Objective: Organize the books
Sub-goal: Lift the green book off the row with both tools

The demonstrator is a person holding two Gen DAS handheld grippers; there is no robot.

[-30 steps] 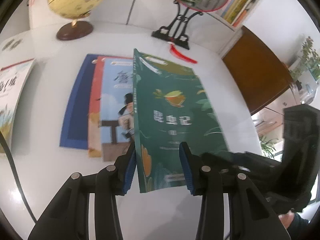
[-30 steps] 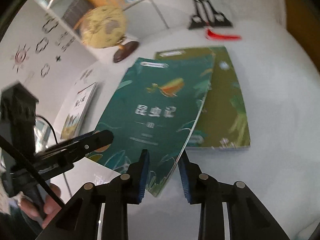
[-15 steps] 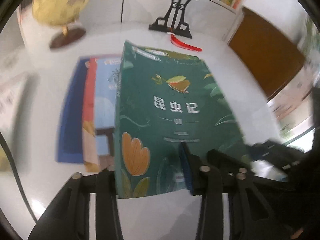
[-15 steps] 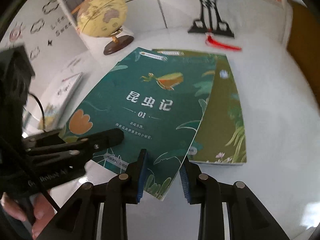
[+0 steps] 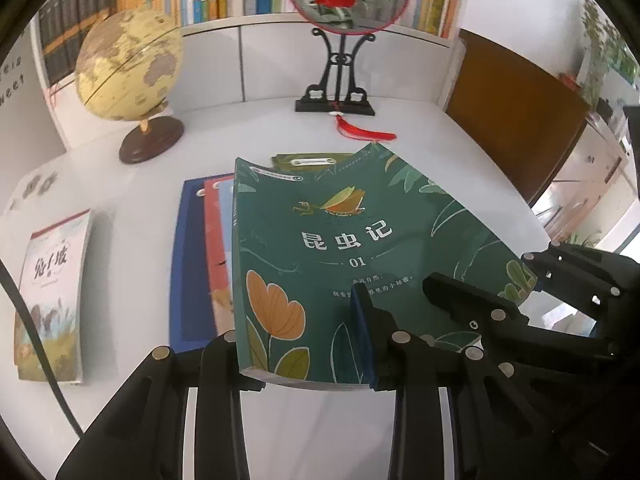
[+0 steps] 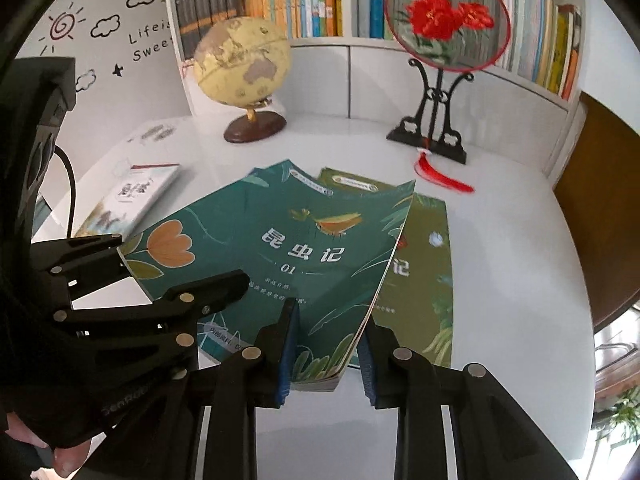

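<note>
Both jaws grip the green book (image 5: 344,264) above stacked books (image 5: 200,264).

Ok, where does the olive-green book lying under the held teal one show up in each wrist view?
Left wrist: only the top edge of the olive book peeks out above the teal book, centre frame.
Right wrist: the olive book lies right of centre on the table, partly covered by the teal book.
Shared landmark: the red tassel, just beyond the olive book's far end in both views.
</note>
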